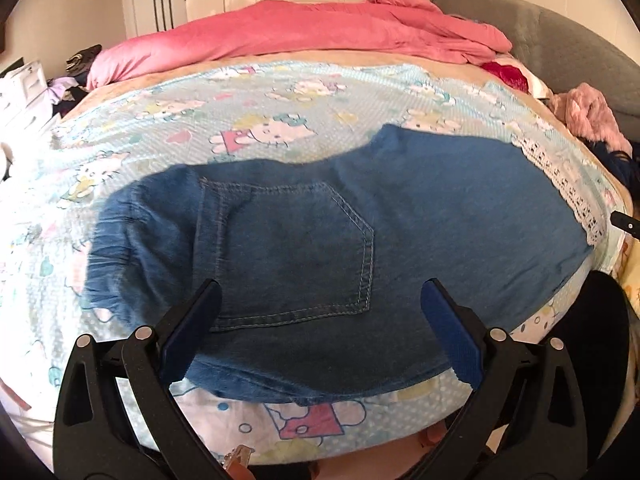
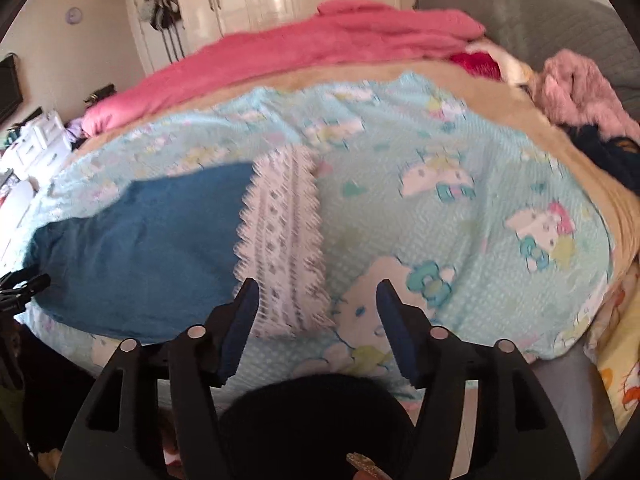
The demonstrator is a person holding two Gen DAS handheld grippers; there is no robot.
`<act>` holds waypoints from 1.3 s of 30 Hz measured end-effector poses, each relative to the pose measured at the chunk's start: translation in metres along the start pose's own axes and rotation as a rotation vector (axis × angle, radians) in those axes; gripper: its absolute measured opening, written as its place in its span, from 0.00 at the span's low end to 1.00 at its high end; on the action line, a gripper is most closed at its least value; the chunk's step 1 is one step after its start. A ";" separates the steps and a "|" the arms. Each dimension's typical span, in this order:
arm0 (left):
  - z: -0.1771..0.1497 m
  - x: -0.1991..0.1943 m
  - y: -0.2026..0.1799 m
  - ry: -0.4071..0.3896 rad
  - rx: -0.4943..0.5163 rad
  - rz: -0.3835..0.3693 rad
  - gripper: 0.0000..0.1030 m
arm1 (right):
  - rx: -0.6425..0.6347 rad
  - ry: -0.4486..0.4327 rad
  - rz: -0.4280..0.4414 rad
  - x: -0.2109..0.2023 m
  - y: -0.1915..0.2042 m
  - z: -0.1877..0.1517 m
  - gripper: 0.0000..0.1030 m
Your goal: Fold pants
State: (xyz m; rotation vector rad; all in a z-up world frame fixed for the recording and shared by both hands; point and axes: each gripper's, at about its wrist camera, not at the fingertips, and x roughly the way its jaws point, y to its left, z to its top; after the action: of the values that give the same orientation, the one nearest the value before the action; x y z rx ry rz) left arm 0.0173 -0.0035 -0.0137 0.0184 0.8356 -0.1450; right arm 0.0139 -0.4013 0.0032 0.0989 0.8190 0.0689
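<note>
Pre-grasp step: both claws, left claw (image 1: 320, 320) and right claw (image 2: 316, 320), gape empty over the pants (image 1: 340, 240); next, grip lace hem (image 2: 284, 240).

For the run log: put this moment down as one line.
step: fold not begun | jeans: flat on bed sheet, pocket up | left gripper: open, over pocket | right gripper: open, over lace cuff

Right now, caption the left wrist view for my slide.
Open left tool above blue jeans with back pocket on cartoon-cat bedsheet.

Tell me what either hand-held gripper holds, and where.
Nothing. Left hand-held gripper is open over the pants; the right one is open over their lace hem.
</note>
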 end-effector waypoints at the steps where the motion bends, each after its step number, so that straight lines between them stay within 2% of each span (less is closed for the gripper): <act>1: 0.002 -0.001 0.000 -0.004 -0.005 -0.004 0.91 | -0.011 -0.012 0.008 -0.002 0.005 0.002 0.66; 2: 0.003 -0.002 -0.001 -0.006 -0.010 -0.010 0.91 | -0.027 -0.028 0.021 -0.004 0.013 0.004 0.70; 5: 0.011 0.000 -0.008 -0.011 -0.005 -0.027 0.91 | -0.092 -0.029 0.066 0.003 0.038 0.010 0.71; 8: 0.024 0.011 -0.020 -0.012 0.007 -0.047 0.91 | -0.175 -0.010 0.100 0.023 0.072 0.017 0.71; 12: 0.039 0.040 -0.034 0.024 0.024 -0.081 0.91 | -0.240 0.046 0.116 0.058 0.107 0.026 0.71; 15: 0.038 0.062 -0.031 0.064 0.024 -0.004 0.91 | -0.249 0.114 0.097 0.083 0.114 0.025 0.71; 17: 0.033 0.072 -0.018 0.080 -0.014 0.021 0.91 | -0.241 0.144 0.055 0.093 0.107 0.023 0.71; 20: 0.027 0.072 -0.009 0.057 -0.026 0.006 0.91 | -0.185 0.145 0.103 0.094 0.092 0.022 0.71; 24: 0.027 0.070 -0.011 0.047 -0.016 0.023 0.91 | -0.185 0.116 0.104 0.086 0.095 0.022 0.71; 26: 0.029 0.060 -0.012 0.040 -0.031 -0.009 0.91 | -0.147 0.069 0.154 0.069 0.089 0.021 0.71; 27: 0.031 0.051 -0.012 0.027 -0.048 -0.051 0.91 | -0.131 0.042 0.163 0.058 0.084 0.020 0.71; 31: 0.042 0.033 -0.026 0.017 -0.023 -0.095 0.91 | -0.067 -0.010 0.122 0.030 0.059 0.019 0.72; 32: 0.046 0.030 -0.031 0.014 -0.015 -0.101 0.91 | -0.043 -0.015 0.111 0.025 0.051 0.018 0.87; 33: 0.050 0.028 -0.036 0.010 -0.009 -0.116 0.91 | -0.025 -0.018 0.101 0.021 0.045 0.017 0.91; 35: 0.063 0.026 -0.050 0.008 0.006 -0.159 0.91 | 0.007 -0.031 0.081 0.012 0.032 0.013 0.91; 39: 0.088 0.033 -0.081 0.005 0.062 -0.188 0.91 | 0.064 -0.027 0.081 0.005 0.013 0.001 0.91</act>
State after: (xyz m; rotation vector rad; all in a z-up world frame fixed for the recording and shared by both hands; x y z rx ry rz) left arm 0.0931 -0.0944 0.0236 -0.0013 0.8371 -0.3485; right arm 0.0176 -0.3884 0.0015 0.1927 0.7900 0.1173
